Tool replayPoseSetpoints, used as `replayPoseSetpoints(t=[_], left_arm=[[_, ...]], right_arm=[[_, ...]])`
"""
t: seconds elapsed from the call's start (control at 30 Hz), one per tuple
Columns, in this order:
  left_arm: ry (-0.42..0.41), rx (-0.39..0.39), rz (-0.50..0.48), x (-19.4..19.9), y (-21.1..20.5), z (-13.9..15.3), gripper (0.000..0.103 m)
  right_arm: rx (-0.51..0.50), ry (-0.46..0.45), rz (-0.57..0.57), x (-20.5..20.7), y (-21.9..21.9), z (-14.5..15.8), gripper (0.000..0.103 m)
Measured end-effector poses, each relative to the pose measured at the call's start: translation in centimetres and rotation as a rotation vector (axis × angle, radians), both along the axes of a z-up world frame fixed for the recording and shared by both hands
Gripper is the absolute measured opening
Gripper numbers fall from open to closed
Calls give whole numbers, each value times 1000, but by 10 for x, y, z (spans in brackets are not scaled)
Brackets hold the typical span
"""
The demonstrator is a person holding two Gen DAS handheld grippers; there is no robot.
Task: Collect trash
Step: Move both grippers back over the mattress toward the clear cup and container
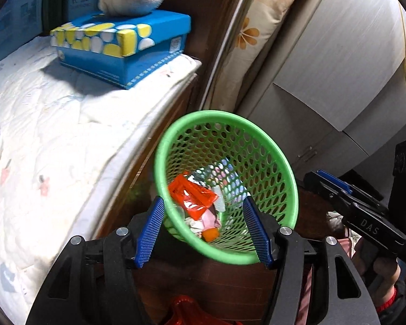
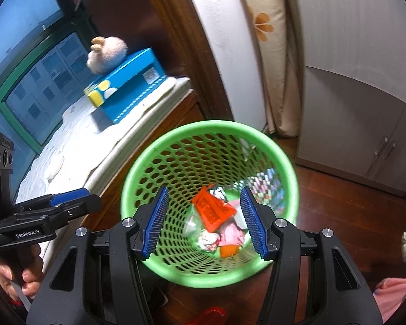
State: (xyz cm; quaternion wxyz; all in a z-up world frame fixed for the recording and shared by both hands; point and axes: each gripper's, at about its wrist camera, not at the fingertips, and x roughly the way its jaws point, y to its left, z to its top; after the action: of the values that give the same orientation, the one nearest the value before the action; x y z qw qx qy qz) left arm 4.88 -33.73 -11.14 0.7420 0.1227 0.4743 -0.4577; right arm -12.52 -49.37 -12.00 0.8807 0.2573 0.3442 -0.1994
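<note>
The green basket (image 1: pixel 226 184) stands on the wooden floor beside the bed (image 1: pixel 54 146), its far side cut off behind both tools. Inside lie an orange wrapper (image 2: pixel 212 208) and crumpled scraps — too jumbled to name. The left tool (image 1: pixel 203 230) and right tool (image 2: pixel 203 223) each hang with blue pads apart, gripping nothing. At ten o'clock, only the right view shows the window (image 2: pixel 27 62).
</note>
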Motion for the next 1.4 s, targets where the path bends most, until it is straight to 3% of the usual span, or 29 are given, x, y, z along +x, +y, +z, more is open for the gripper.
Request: replayPoseSetpoints(t=[0.47,1.03,1.13,1.4], left_arm=[[-60,-26,212,40,103,31,58],[-149,-13,603,104,274,52,58],[-192,26,662,112,299,51,73],[-184,101,684,134,339,28,75]], right_arm=[[-35,-32,192,60,63,23,61],[-46,-48,403,133,144,37,62],[-40,-51,434,145,158,38,62],[-53,-49,519,172,196,43,65]])
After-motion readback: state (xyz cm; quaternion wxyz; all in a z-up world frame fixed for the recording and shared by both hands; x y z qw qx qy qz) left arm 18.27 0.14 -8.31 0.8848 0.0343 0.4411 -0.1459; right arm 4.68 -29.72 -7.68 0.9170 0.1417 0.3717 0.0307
